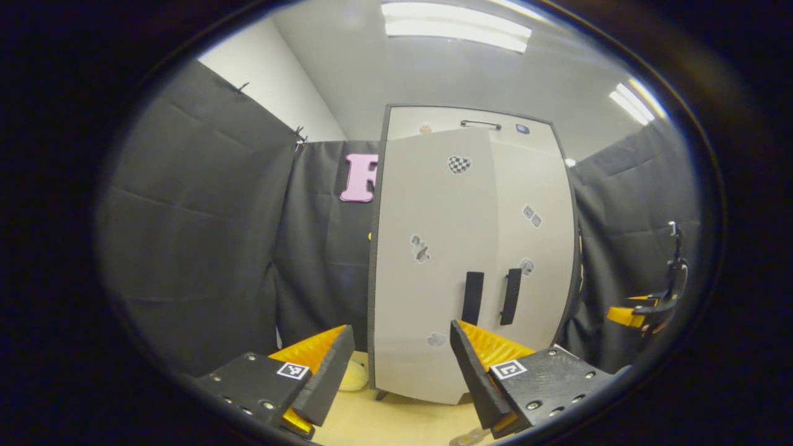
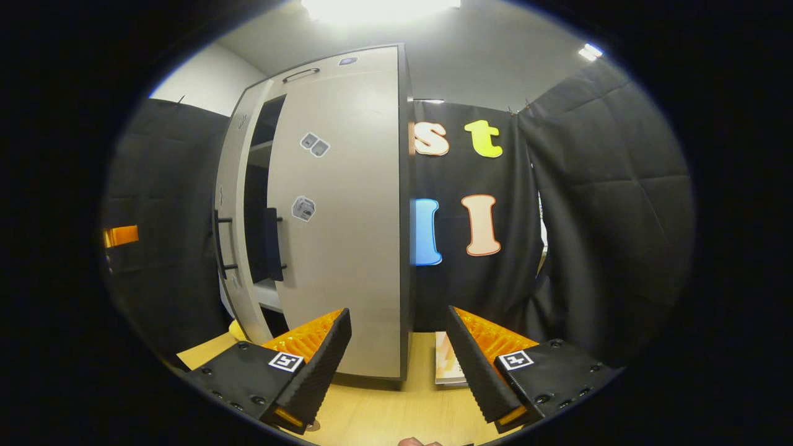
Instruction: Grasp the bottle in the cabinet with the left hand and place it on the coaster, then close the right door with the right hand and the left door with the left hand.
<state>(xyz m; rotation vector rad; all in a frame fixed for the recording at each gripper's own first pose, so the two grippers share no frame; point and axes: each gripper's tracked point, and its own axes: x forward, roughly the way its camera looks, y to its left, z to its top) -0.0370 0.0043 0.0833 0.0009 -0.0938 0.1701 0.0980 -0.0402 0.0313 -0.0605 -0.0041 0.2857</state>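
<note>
The cabinet [image 1: 433, 260] doors are showing a smooth, matt pale finish, like painted board, with dark matt edging. Its handles [image 1: 474, 297] are looking like matt black plastic or metal; which one cannot be told. Small paper-like stickers [image 2: 315, 144] are lying flat on the doors. The table [image 2: 378, 415] is showing a smooth, light wood-look top with a faint sheen. The wall [image 1: 204, 235] is hanging as matt black cloth, quilted and creased. The ridged pads [image 2: 489, 337] are looking like rough moulded plastic.
</note>
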